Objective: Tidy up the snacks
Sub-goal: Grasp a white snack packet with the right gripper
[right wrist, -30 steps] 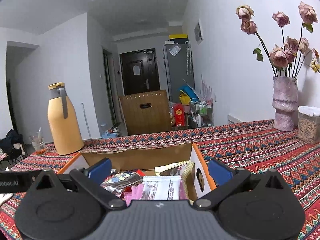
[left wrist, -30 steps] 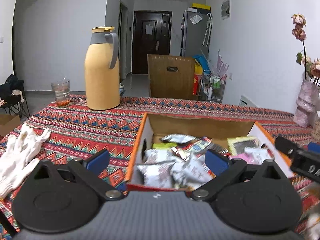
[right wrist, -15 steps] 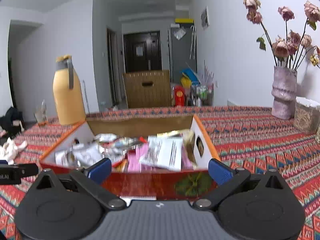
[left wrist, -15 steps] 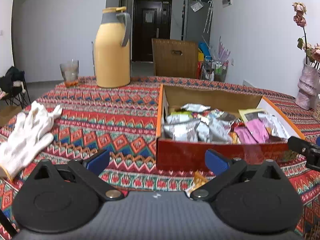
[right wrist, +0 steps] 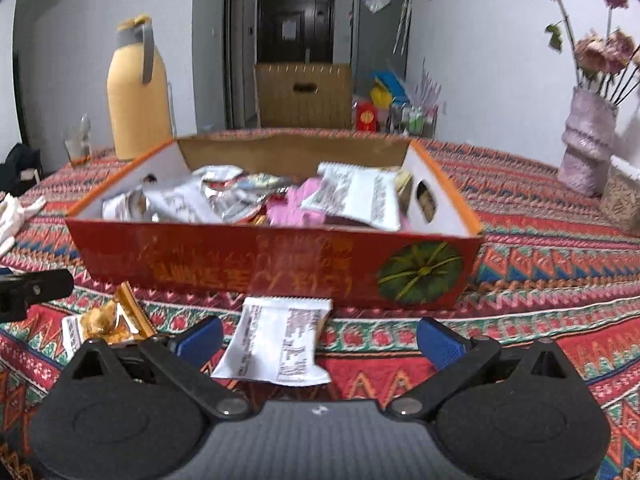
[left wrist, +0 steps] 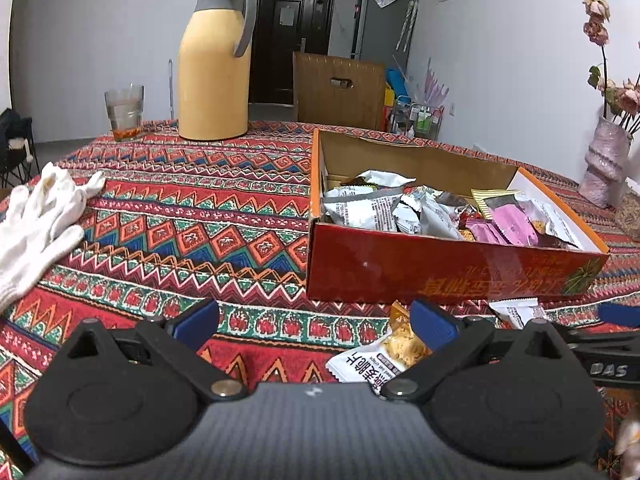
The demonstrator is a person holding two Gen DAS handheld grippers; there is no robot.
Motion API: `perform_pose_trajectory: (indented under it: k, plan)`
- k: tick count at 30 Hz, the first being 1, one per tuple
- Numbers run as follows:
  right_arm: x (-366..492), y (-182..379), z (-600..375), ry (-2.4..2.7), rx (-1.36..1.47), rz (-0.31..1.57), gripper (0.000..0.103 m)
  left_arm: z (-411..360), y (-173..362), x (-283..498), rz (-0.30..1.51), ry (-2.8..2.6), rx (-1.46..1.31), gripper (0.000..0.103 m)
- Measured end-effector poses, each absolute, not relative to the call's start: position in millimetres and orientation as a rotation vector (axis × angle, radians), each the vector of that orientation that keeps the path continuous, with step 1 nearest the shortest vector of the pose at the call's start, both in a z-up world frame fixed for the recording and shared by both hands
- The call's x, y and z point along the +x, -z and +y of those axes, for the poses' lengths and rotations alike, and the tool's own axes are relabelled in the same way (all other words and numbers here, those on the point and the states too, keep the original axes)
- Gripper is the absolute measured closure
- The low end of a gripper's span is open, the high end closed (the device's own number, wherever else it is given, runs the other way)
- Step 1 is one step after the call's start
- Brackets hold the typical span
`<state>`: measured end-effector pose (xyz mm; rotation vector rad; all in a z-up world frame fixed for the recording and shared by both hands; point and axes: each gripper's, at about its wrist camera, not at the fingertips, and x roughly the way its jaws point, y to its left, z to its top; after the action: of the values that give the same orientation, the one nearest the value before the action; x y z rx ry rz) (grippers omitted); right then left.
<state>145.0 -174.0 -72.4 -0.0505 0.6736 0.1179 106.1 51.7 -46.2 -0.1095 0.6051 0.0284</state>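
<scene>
While both grippers hover low over the desk (left wrist: 168,216):
Left gripper (left wrist: 316,326): jaws spread, empty.
Right gripper (right wrist: 318,340): jaws spread, empty.
White snack packet (right wrist: 280,340): flat between right jaws, untouched.
Orange snack packet (left wrist: 388,354): beside the left gripper's right finger.
Box (right wrist: 276,268): full of snacks.

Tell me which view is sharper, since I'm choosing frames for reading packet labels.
Left wrist: crisp; print on the snack packet by the left claw and the red box is legible, though fisheye bends the edges. Right wrist: motion-blurred; text on the white packet and the box front smears, and the thermos is soft.
</scene>
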Motion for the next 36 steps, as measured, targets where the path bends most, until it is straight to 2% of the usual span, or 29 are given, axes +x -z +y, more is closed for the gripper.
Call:
perform_pose_trajectory:
  k: [15,17,19,20,21,22,23,26,36]
  plan:
    - [168,93,-166,-0.133,-0.028,0.76,0.0,54,51,108,0.624,-0.029,-0.13,0.0]
    - [166,92,-165,-0.15,-0.033,0.75,0.005,54,51,108,0.623,-0.029,-0.132,0.0]
    - [162,90,-164,-0.17,-0.039,0.735,0.019,55,51,109,0.625,-0.03,-0.134,0.0]
    - [160,90,-164,-0.18,-0.043,0.726,0.023,55,51,109,0.626,-0.03,-0.135,0.0]
    - [158,89,-163,-0.188,-0.045,0.719,0.034,55,51,109,0.628,-0.031,-0.135,0.0]
    - [156,87,-163,-0.193,-0.047,0.709,0.051,55,52,109,0.629,-0.031,-0.136,0.0]
    - [155,86,-163,-0.194,-0.046,0.706,0.058,55,52,110,0.631,-0.032,-0.136,0.0]
    - [151,85,-165,-0.192,-0.041,0.696,0.063,56,53,110,0.637,-0.035,-0.14,0.0]
    - [125,70,-193,-0.139,-0.008,0.605,0.063,57,55,113,0.652,-0.035,-0.145,0.0]
